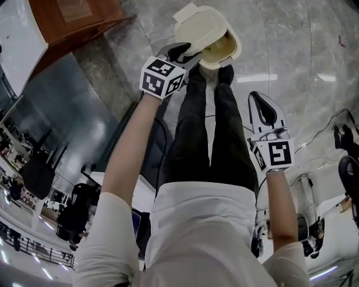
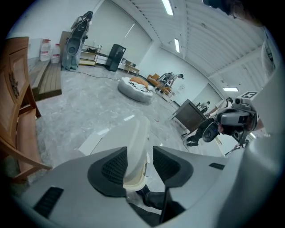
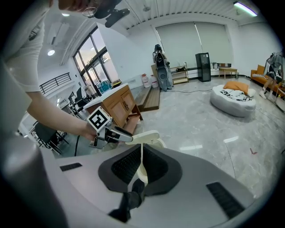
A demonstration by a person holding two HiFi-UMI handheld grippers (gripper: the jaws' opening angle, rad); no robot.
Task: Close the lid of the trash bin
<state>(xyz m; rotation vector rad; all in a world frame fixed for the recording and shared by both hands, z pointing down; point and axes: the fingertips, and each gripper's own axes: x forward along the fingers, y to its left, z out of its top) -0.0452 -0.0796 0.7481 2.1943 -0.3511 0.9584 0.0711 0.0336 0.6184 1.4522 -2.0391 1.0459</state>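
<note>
A cream trash bin [image 1: 230, 56] stands on the marble floor just beyond the person's shoes. Its lid [image 1: 195, 25] is tilted up, and the bin's inside shows at the right. My left gripper [image 1: 188, 55] is at the lid's near edge. In the left gripper view the lid [image 2: 136, 142] runs between the jaws of that gripper [image 2: 139, 164]; the left pad is against it and a gap shows at the right pad. My right gripper [image 1: 262, 109] hangs lower at the right, away from the bin, its jaws [image 3: 141, 167] nearly together with nothing held. The right gripper view shows the lid [image 3: 147, 136] with the left gripper [image 3: 121, 136] on it.
The person's dark trouser legs [image 1: 207, 129] stand right behind the bin. A wooden cabinet [image 1: 73, 17] is at the upper left and a wooden chair [image 2: 18, 116] beside it. Cables [image 1: 322, 132] and dark equipment [image 1: 348, 168] lie at the right. A white beanbag [image 3: 234, 100] sits farther off.
</note>
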